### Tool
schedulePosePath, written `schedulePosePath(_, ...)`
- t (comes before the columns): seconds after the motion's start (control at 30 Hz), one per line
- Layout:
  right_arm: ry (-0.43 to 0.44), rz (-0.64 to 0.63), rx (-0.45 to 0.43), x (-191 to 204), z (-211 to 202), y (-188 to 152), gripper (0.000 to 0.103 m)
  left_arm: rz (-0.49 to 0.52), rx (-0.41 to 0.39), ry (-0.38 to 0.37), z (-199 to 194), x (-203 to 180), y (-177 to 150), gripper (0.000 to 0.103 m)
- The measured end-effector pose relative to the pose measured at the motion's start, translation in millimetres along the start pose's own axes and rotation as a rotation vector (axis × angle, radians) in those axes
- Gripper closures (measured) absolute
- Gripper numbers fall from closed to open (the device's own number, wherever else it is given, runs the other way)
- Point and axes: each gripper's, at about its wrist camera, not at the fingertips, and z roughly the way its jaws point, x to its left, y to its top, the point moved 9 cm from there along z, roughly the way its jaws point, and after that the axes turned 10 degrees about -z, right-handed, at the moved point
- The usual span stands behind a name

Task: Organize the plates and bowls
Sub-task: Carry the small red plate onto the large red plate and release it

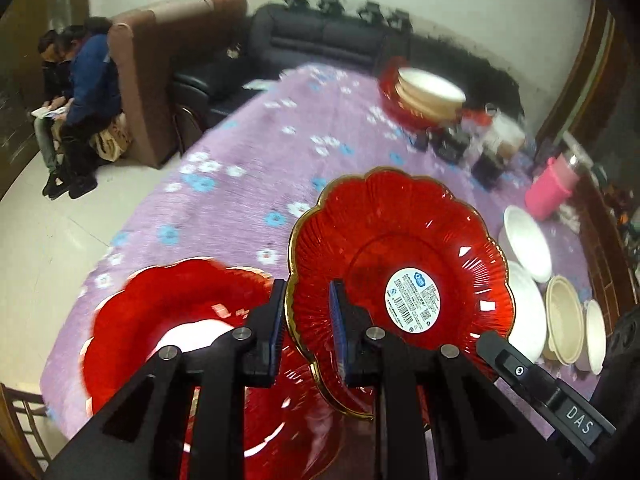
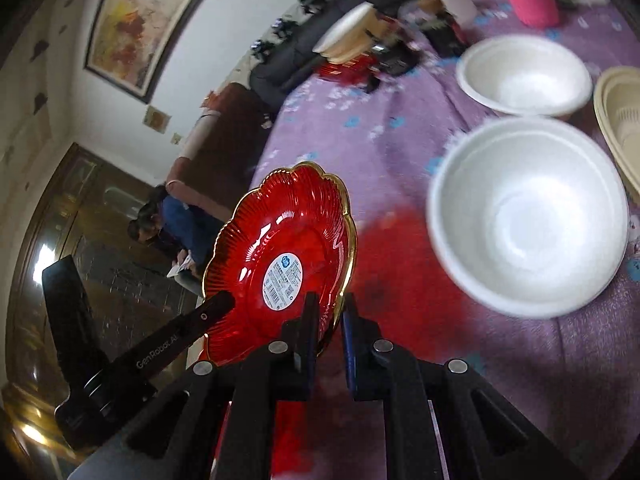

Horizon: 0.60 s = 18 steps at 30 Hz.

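Observation:
A red scalloped glass plate (image 1: 400, 240) with a gold rim and a white label is held tilted above the table by both grippers. My left gripper (image 1: 308, 320) is shut on its near rim. My right gripper (image 2: 331, 328) is shut on the opposite rim of the same plate (image 2: 280, 232); the right gripper's finger shows in the left wrist view (image 1: 540, 384). Another red plate (image 1: 168, 320) lies blurred on the table below left. Two white bowls (image 2: 528, 216) (image 2: 524, 74) sit right of the plate. A stack of bowls on a red plate (image 1: 424, 92) stands far back.
The table has a purple flowered cloth (image 1: 256, 160). A beige bowl (image 1: 564, 320) and white bowls (image 1: 528, 244) lie at the right. A pink cup (image 1: 552, 188) and dark boxes (image 1: 452, 144) stand behind. Sofas and a seated person (image 1: 84, 92) are beyond the table's left edge.

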Motion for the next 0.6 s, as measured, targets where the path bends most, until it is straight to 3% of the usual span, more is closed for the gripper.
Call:
schedulePosePath(0.2,0.039,-0.119,0.023,48.5,1.9,-19.3,0.092,-0.085,-0.077,0.022,-31.1,52.5,-9.2,0.085)
schedulePosePath(0.4,0.048,-0.221,0.084,83.0,19.7,-49.2,0.092,-0.157,-0.042,0.063,-24.8,99.1,-33.3,0.085)
schedulePosePath(0.6,0.034,-0.251,0.136,88.4,37.0,-70.2,0.093,-0.186,-0.009,0.077,-14.4,117.7,-49.2,0.085)
